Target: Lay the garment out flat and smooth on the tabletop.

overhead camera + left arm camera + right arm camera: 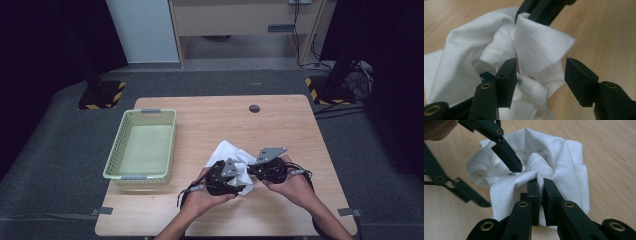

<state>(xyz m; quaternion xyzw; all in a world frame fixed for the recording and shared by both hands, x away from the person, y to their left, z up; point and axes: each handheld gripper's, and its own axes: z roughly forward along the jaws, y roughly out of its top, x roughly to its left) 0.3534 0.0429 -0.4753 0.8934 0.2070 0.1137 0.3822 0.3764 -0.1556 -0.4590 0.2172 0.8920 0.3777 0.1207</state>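
A crumpled white cloth [234, 151] lies on the wooden table [215, 117], toward the front and right of centre. My right gripper [251, 171] is shut on a raised fold of the cloth [559, 152]; in the right gripper view that gripper [541, 183] pinches the fold between its pads. My left gripper [242, 188] comes in from the left with its jaws apart. In the left gripper view that gripper [540, 75] straddles a hanging corner of the cloth [541, 47], and the pads do not press on it. One of its fingers [507, 155] rests over the cloth.
A pale green mesh basket [114, 150] stands empty at the table's left. A round cable hole [254, 108] sits near the far edge. Bare wood surrounds the cloth to the right and beyond it. Both forearms enter from the front edge.
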